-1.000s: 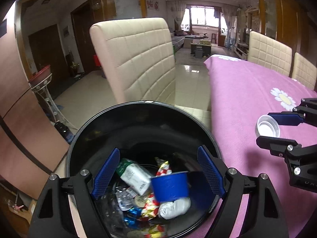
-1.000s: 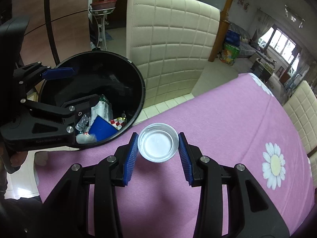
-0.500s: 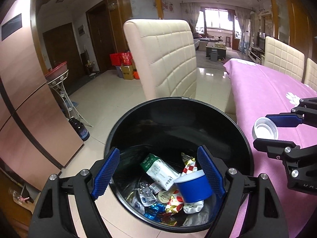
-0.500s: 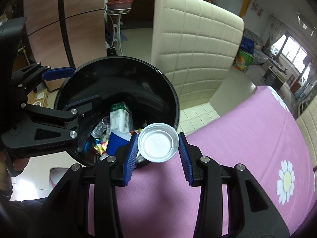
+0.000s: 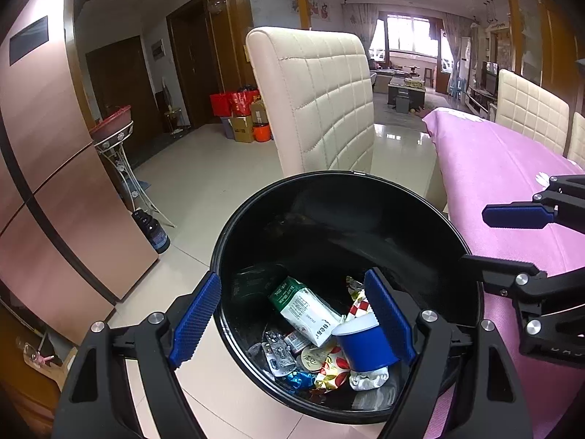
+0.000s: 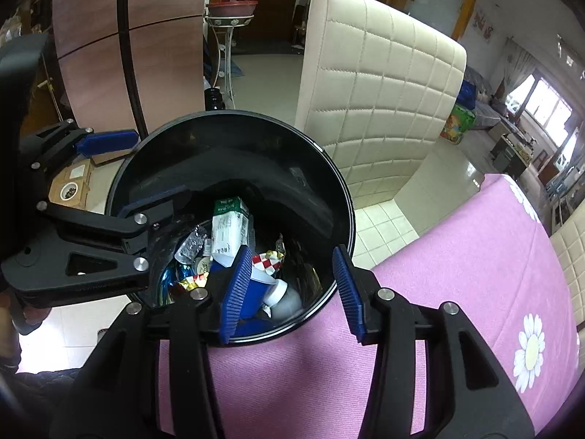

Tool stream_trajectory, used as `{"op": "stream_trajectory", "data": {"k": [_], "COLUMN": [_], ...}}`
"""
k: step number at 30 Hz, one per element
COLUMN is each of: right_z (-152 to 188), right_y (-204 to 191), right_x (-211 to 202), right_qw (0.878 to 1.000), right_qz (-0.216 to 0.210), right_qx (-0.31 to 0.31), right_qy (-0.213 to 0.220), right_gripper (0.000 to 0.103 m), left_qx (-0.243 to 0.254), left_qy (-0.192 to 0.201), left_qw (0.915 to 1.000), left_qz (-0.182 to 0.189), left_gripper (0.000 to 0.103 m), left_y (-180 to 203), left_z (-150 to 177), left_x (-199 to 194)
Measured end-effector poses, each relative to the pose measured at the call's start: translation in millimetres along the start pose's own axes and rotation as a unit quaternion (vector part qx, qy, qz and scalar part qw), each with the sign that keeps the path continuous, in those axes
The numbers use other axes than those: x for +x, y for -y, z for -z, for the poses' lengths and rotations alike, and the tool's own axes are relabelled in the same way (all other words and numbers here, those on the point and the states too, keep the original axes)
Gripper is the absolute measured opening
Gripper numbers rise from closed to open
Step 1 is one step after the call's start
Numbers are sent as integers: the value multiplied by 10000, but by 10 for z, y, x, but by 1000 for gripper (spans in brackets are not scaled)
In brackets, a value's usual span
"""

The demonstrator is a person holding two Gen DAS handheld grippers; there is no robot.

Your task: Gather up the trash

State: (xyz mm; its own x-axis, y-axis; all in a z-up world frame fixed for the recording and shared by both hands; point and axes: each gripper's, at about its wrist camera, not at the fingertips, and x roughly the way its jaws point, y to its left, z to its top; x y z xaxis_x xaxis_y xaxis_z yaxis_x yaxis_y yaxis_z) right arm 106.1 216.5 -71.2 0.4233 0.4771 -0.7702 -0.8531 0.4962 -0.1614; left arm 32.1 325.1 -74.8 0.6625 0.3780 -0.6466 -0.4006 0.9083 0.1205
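A black round trash bin (image 5: 431, 219) (image 6: 321, 168) stands off the edge of the pink-clothed table. It holds a green-white carton (image 5: 307, 311) (image 6: 228, 226), a blue cup (image 5: 363, 345) (image 6: 252, 292), foil wrappers and a white lid (image 6: 279, 291). My left gripper (image 5: 292, 323) is shut on the bin's near rim, one blue pad inside and one outside; it also shows in the right wrist view (image 6: 120, 172). My right gripper (image 6: 290, 292) is open and empty over the bin's table-side rim; it also shows in the left wrist view (image 5: 508, 234).
A cream quilted chair (image 5: 321, 102) (image 6: 380, 84) stands just behind the bin. The pink table (image 5: 512, 168) (image 6: 457, 292) with daisy prints runs to the right. A brown cabinet (image 5: 47, 183), a plant stand (image 5: 117, 135) and a dark bottle (image 5: 153, 230) are on the left.
My right gripper carried the white lid from the table to above the bin, opened, and the lid dropped in among the trash. The left gripper kept hold of the bin.
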Motion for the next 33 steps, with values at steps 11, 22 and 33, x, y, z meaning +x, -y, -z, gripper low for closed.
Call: {"op": "stream_trajectory", "data": {"k": [11, 22, 33], "right_z": [286, 474, 881], "right_y": [316, 516, 883], "right_x": [-90, -255, -665], "right_qw": [9991, 9979, 9900], "right_qz": [202, 338, 861], "right_qx": [358, 561, 1095], "right_qy": [-64, 23, 231], "right_gripper": [55, 60, 77], "left_qx": [261, 424, 650], "left_qy": [-62, -40, 58], "left_qw": [9993, 9981, 9928], "left_qz": [266, 437, 1003], "left_gripper": [79, 79, 79], "left_y": [321, 555, 1042], "left_z": [-10, -48, -105], "left_x": [12, -53, -199]}}
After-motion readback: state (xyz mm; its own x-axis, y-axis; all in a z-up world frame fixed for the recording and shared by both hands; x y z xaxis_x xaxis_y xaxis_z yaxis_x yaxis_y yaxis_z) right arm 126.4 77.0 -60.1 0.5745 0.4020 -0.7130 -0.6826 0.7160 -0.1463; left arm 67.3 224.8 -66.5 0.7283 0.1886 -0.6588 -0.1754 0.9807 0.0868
